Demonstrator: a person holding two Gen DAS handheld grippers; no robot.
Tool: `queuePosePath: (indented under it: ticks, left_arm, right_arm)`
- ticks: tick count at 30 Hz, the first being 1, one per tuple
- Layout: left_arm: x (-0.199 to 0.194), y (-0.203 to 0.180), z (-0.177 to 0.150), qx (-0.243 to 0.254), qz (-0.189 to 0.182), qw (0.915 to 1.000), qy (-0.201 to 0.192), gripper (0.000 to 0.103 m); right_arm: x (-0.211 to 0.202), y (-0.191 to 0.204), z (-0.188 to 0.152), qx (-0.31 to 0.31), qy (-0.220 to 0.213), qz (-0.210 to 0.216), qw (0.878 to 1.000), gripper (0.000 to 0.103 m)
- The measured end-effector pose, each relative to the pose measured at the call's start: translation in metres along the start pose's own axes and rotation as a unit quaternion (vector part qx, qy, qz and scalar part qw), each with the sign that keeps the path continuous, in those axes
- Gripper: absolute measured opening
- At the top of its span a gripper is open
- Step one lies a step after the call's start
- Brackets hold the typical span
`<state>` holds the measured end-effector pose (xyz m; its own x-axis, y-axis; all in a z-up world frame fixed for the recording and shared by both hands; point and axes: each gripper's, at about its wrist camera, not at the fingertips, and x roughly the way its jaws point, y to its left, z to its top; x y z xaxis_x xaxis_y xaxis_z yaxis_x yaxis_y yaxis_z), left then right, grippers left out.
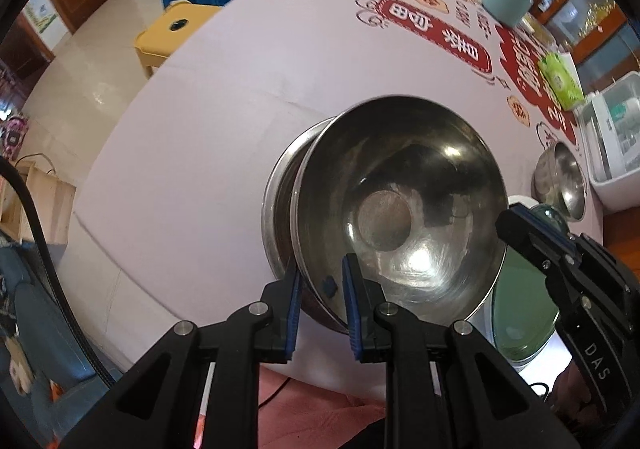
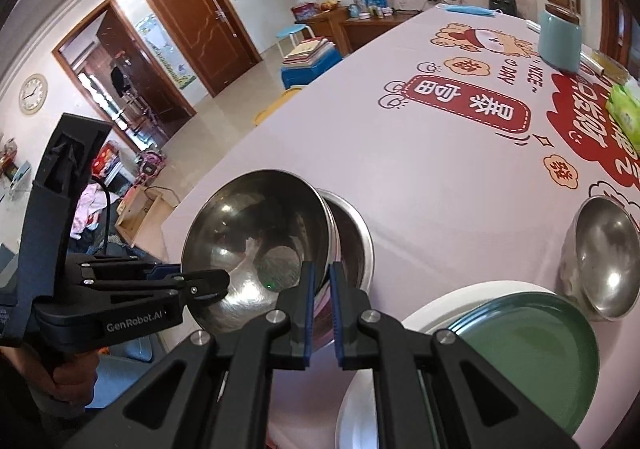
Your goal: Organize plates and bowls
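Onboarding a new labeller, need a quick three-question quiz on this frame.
1. True or false: the big steel bowl lies flat on the table.
2. What sits on the white plate? A) green plate B) mug C) spoon
3. How many steel bowls are in view in all?

Key
1. False: it is tilted, with its rim pinched by the left gripper and the right gripper.
2. A
3. Three: the held one, the second bowl right behind it, and the small bowl beside the green plate.
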<state>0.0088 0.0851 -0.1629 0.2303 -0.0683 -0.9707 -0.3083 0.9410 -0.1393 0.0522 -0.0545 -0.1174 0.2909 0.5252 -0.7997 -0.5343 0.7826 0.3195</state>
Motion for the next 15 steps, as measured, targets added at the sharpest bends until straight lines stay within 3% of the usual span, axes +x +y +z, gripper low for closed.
queuePosePath:
  ticks: [8, 15]
  left_arm:
    - [0.014, 0.001, 0.015, 0.065, -0.02, 0.9974, 0.024, 0.02]
    - [0.002, -0.009, 0.022, 0.115, -0.027, 0.9929, 0.011, 0.032]
  right_arm:
    - [0.007, 0.007, 0.007, 0.025, -0.01, -0.03, 0.999, 0.007]
    - [0.009, 0.011, 0.01, 0.043, -0.02, -0.049, 0.998, 0.007]
